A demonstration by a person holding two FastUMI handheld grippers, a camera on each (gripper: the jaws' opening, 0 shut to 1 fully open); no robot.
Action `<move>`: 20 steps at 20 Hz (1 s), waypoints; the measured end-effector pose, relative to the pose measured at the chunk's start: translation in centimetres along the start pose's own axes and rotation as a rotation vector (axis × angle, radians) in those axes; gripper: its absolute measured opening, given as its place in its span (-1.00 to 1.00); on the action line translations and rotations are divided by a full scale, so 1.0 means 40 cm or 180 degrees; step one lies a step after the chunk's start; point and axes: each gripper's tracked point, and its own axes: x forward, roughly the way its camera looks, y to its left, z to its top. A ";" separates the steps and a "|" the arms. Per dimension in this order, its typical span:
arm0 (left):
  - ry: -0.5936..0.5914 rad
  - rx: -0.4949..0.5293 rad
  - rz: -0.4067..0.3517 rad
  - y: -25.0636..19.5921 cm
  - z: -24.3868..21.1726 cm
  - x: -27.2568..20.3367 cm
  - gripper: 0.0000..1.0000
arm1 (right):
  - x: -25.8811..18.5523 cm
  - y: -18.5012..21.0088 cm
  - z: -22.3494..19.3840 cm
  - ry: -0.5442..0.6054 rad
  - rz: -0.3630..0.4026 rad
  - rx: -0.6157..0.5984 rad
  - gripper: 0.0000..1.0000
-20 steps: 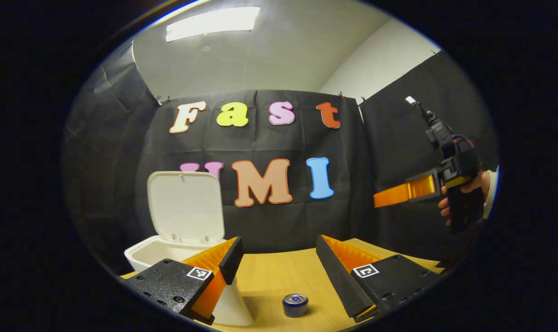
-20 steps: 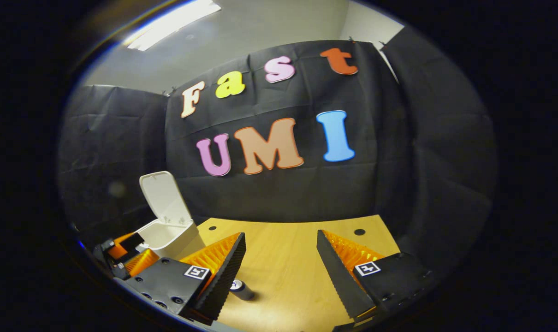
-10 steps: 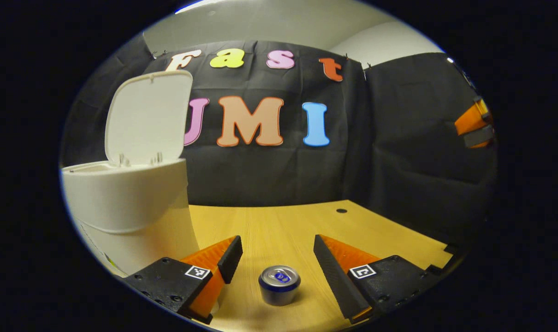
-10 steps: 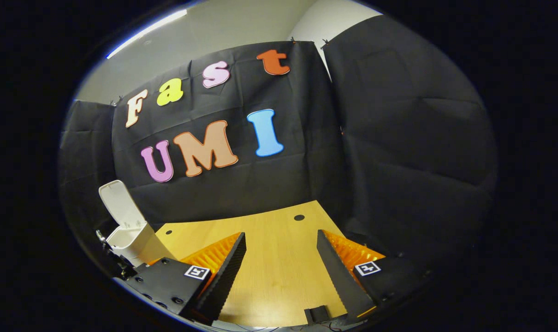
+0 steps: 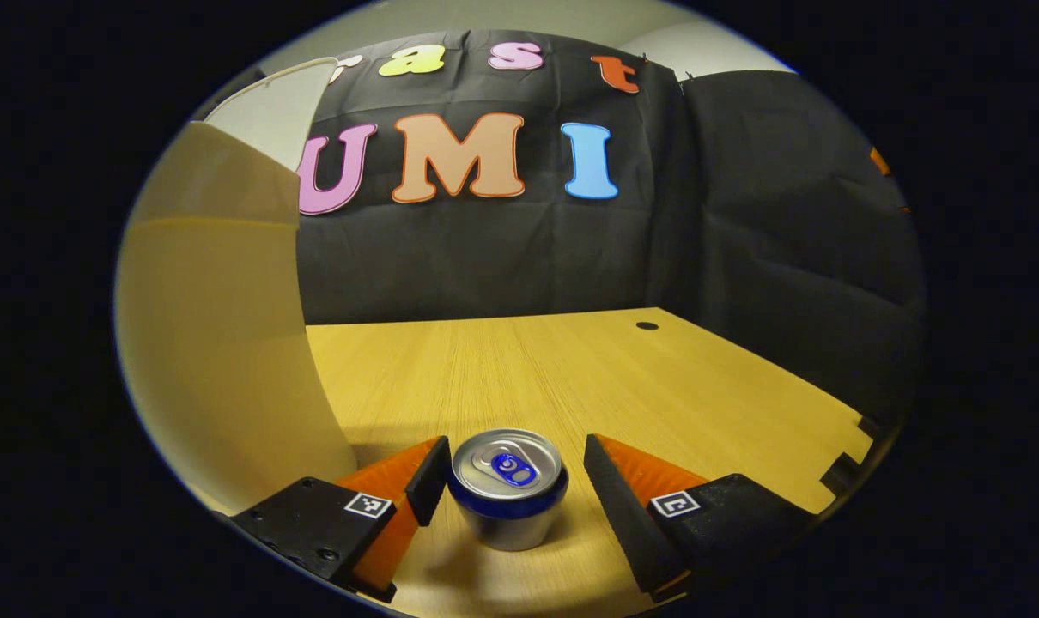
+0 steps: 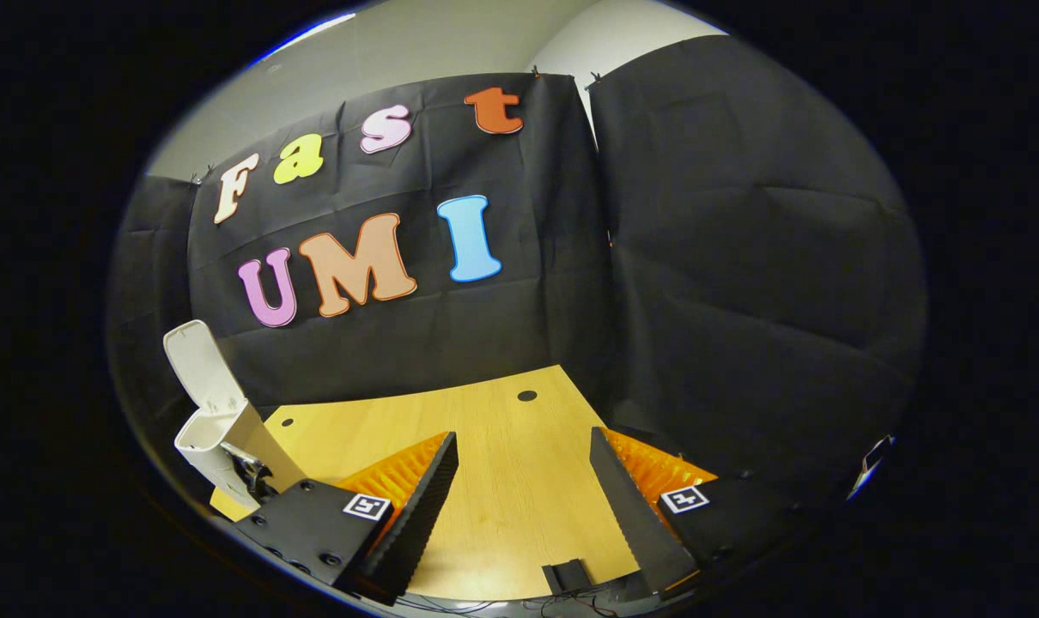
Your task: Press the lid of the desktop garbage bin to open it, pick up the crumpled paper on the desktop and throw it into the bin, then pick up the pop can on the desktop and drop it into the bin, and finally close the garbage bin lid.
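Can (image 5: 507,487) stands upright between parted left fingers (image 5: 428,479)

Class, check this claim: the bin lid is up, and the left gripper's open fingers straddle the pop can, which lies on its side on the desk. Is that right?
One detail is wrong: the pop can stands upright, its top facing up, as the left gripper view shows. The rest holds: the bin lid is up, and the left gripper is open, its fingers straddling the can.

You're in a recording booth, lab-type setup, not a home: black cloth (image 6: 726,257) hung as walls on every side, plain pale wall and ceiling (image 6: 416,43) above it, one bare wooden desktop (image 5: 588,369) with cable holes (image 5: 647,326) drilled through.
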 end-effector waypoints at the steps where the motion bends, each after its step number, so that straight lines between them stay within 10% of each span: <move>1: 0.0034 -0.0023 -0.0010 -0.001 -0.011 0.006 0.82 | -0.001 -0.006 -0.004 0.0007 -0.0020 -0.0001 0.96; 9: -0.0043 -0.0134 0.0025 0.027 0.052 -0.027 0.57 | -0.031 -0.006 -0.027 0.0014 -0.0043 0.0058 0.96; 20: -0.1049 -0.0553 -0.0270 -0.004 0.523 -0.218 0.55 | -0.056 0.076 -0.028 -0.0101 0.0355 0.0258 0.95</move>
